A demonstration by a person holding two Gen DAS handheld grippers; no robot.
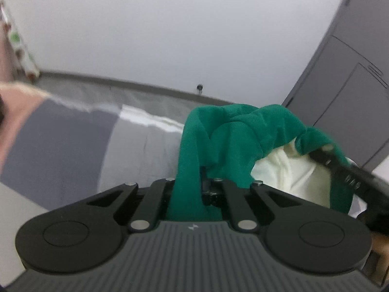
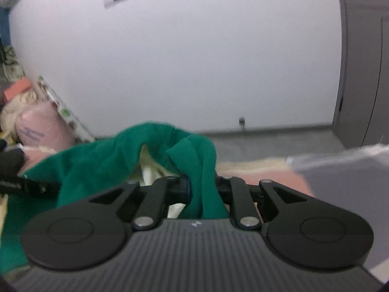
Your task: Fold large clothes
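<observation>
A green garment with a cream lining hangs bunched in front of both cameras. My left gripper is shut on a fold of the green cloth, which runs down between its jaws. In the left wrist view the other gripper's black finger pokes into the garment at the right. My right gripper is shut on another fold of the green garment. The cream lining shows behind that fold. At the left edge of the right wrist view the other gripper's black finger lies against the cloth.
A grey and white surface lies below, with a white wall behind it. Grey cabinet doors stand at the right. A pink bundle and patterned fabric sit at the left. Peach and grey cloth lies at the right.
</observation>
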